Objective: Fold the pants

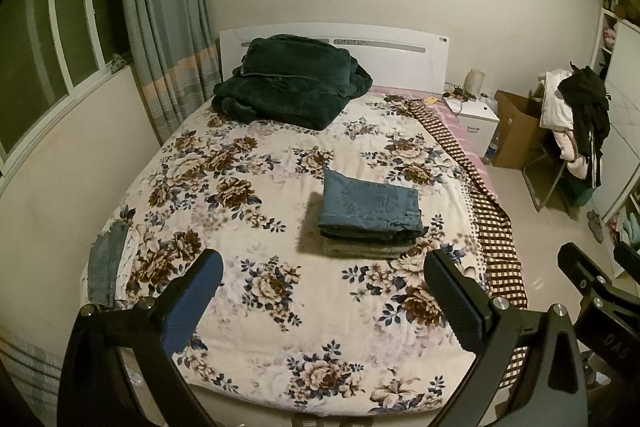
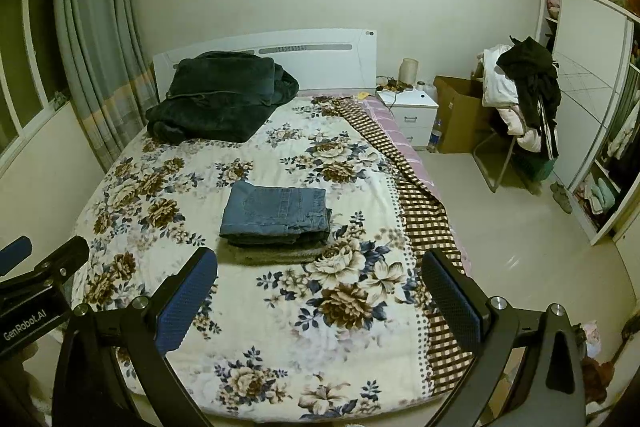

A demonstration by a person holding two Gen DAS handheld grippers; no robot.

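Folded blue pants (image 1: 370, 205) lie on a floral bed (image 1: 256, 163), while the left gripper (image 1: 324, 291) and right gripper (image 2: 320, 287) hover with fingers apart, holding nothing.

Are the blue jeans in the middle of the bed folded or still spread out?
Folded. The jeans lie as a compact rectangle with stacked layers along the near edge, on top of another folded garment, on the bed.

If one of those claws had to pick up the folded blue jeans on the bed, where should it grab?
Probably the near edge of the folded blue denim jeans, coming low from the foot of the bed. The layered folds face that way, on a grey folded garment, so one pinch could catch all the layers.
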